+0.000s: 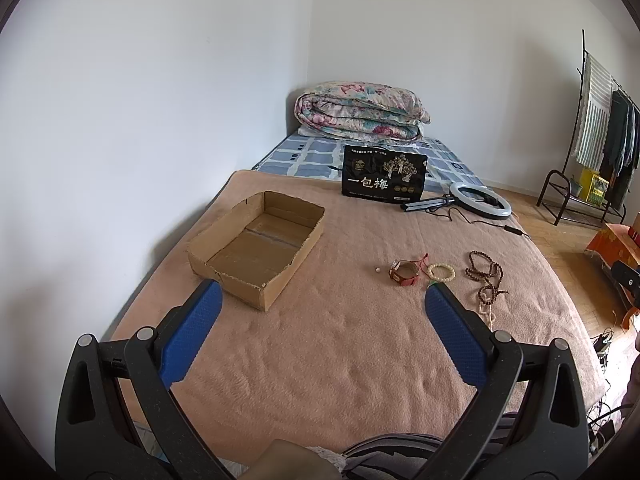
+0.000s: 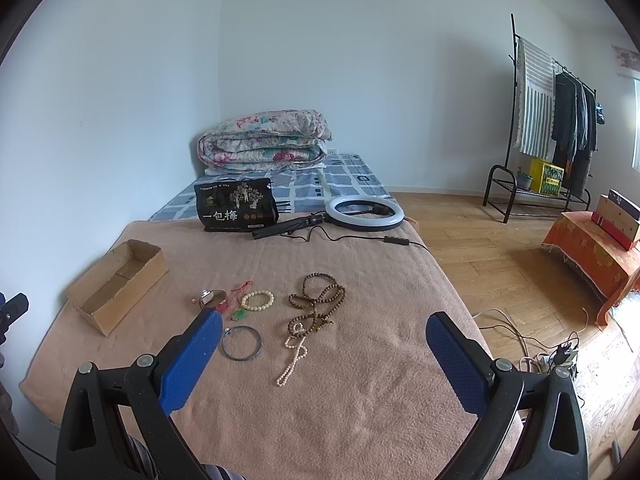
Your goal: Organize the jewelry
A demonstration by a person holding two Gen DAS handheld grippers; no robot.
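An open cardboard box (image 1: 256,250) (image 2: 118,286) lies on the left of the tan blanket. Jewelry lies to its right: a red-strapped watch (image 1: 404,272) (image 2: 212,298), a cream bead bracelet (image 1: 441,272) (image 2: 258,300), brown prayer beads (image 1: 484,270) (image 2: 318,300), a white pearl strand (image 2: 294,354), a thin metal bangle (image 2: 241,343) and a small green pendant (image 2: 239,315). My left gripper (image 1: 322,300) is open and empty, above the blanket between box and jewelry. My right gripper (image 2: 324,330) is open and empty, just short of the jewelry.
A black snack bag (image 1: 384,178) (image 2: 236,206) stands behind, beside a ring light (image 1: 480,200) (image 2: 364,208) with its cable. A folded floral quilt (image 1: 360,110) lies at the bed's far end. A clothes rack (image 2: 548,128) and orange-draped stand (image 2: 592,252) are on the right.
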